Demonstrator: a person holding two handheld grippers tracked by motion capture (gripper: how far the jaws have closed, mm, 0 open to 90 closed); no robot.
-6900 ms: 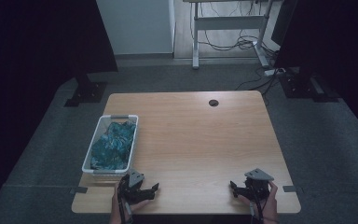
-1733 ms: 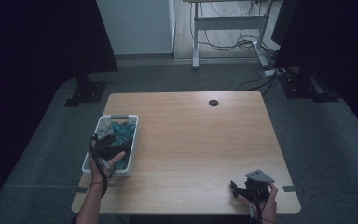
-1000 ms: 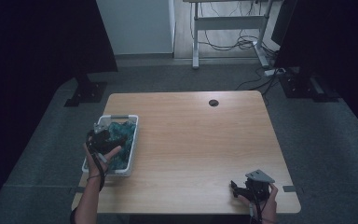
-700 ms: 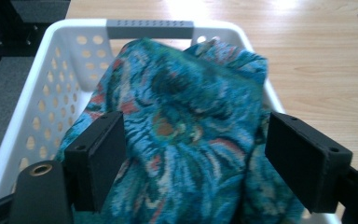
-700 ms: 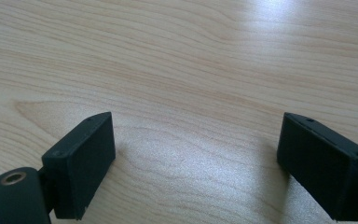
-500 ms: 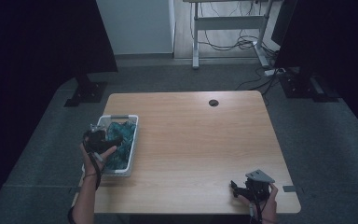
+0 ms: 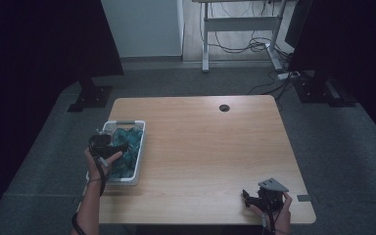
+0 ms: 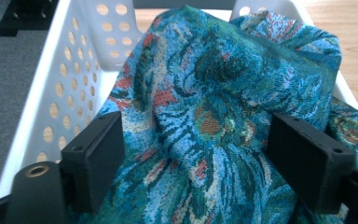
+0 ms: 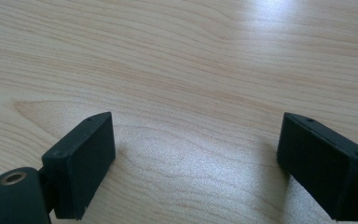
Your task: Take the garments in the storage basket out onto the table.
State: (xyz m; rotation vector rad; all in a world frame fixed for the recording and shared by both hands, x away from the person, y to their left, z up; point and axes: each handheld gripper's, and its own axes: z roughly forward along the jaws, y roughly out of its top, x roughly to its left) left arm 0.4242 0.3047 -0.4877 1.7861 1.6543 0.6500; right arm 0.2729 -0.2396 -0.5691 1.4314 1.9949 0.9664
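A white perforated basket (image 7: 140, 142) stands at the table's left side, holding a blue-green patterned cloth (image 7: 127, 147). My left gripper (image 7: 113, 147) hovers over the basket's left part, open. In the left gripper view its jaws straddle a raised fold of the cloth (image 8: 205, 116), with the basket wall (image 8: 70, 79) at the left; the gripper (image 8: 198, 154) has not closed on the fabric. My right gripper (image 7: 249, 198) rests near the table's front right edge, open, with bare wood between its jaws (image 9: 193, 163).
The wooden table (image 7: 210, 147) has a round cable hole (image 7: 223, 107) at the back. Dark panels stand on feet at the left and right behind it. A desk frame and cables lie on the floor farther back.
My left gripper has moved from the table's front edge up over the basket and shifted slightly left and back above the cloth. The right gripper has stayed put.
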